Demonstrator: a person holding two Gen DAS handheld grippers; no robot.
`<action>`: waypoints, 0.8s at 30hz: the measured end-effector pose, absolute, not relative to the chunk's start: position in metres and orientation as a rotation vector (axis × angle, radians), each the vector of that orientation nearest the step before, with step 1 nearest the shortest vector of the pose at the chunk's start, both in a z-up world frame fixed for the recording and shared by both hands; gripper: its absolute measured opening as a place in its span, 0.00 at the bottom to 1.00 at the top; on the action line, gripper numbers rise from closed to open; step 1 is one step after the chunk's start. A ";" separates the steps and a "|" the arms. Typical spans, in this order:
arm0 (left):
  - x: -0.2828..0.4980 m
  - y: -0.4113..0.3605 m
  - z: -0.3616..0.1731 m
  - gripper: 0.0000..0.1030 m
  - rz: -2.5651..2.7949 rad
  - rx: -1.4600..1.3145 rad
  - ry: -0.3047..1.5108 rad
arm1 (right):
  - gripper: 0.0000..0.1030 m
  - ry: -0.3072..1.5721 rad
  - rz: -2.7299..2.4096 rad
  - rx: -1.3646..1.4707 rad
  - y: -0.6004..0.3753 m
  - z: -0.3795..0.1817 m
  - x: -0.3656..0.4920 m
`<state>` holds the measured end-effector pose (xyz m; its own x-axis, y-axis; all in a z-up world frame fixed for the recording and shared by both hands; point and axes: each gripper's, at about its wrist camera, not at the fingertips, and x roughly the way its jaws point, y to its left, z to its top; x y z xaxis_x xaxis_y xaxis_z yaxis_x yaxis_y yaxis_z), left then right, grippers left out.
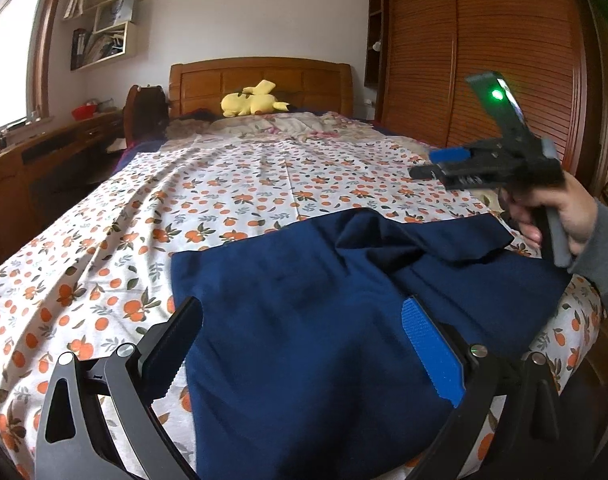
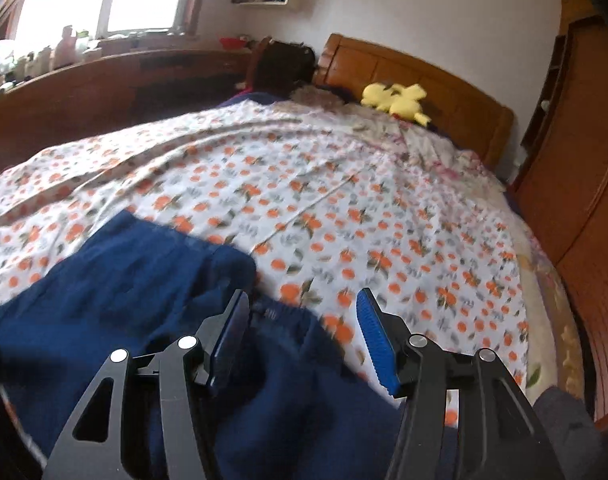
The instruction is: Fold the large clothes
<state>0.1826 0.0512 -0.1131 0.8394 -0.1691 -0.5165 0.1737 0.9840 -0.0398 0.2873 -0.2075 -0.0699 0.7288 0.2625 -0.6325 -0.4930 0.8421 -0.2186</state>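
I see a bedsheet (image 1: 240,184) with an orange-fruit print covering the bed. Yellow plush toy (image 1: 251,102) at 12 o'clock, lying against the wooden headboard (image 1: 260,76). Wall shelves (image 1: 104,28) stuffed with books and papers at 10 o'clock. Long wooden desk (image 1: 52,140) under the window (image 1: 8,60) at 9 o'clock, red bowl (image 1: 85,111) on it. Slatted wooden wardrobe (image 1: 480,52) at 2 o'clock. Dark chair back (image 2: 280,66) just beside the headboard's left end.
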 end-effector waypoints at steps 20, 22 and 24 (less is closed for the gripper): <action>0.190 0.035 -0.115 0.97 -0.207 0.009 0.537 | 0.06 0.835 0.414 -0.436 -0.219 -0.130 0.280; 0.191 0.037 -0.115 0.97 -0.205 0.005 0.539 | 0.04 0.808 0.391 -0.436 -0.221 -0.120 0.293; 0.191 0.037 -0.115 0.97 -0.204 0.003 0.538 | 0.04 0.777 0.342 -0.460 -0.221 -0.111 0.310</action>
<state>0.1909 0.0372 -0.1151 0.8389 -0.1924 -0.5092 0.1938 0.9797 -0.0510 0.3103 -0.2210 -0.1110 0.6667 0.1257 -0.7346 -0.4564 0.8481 -0.2691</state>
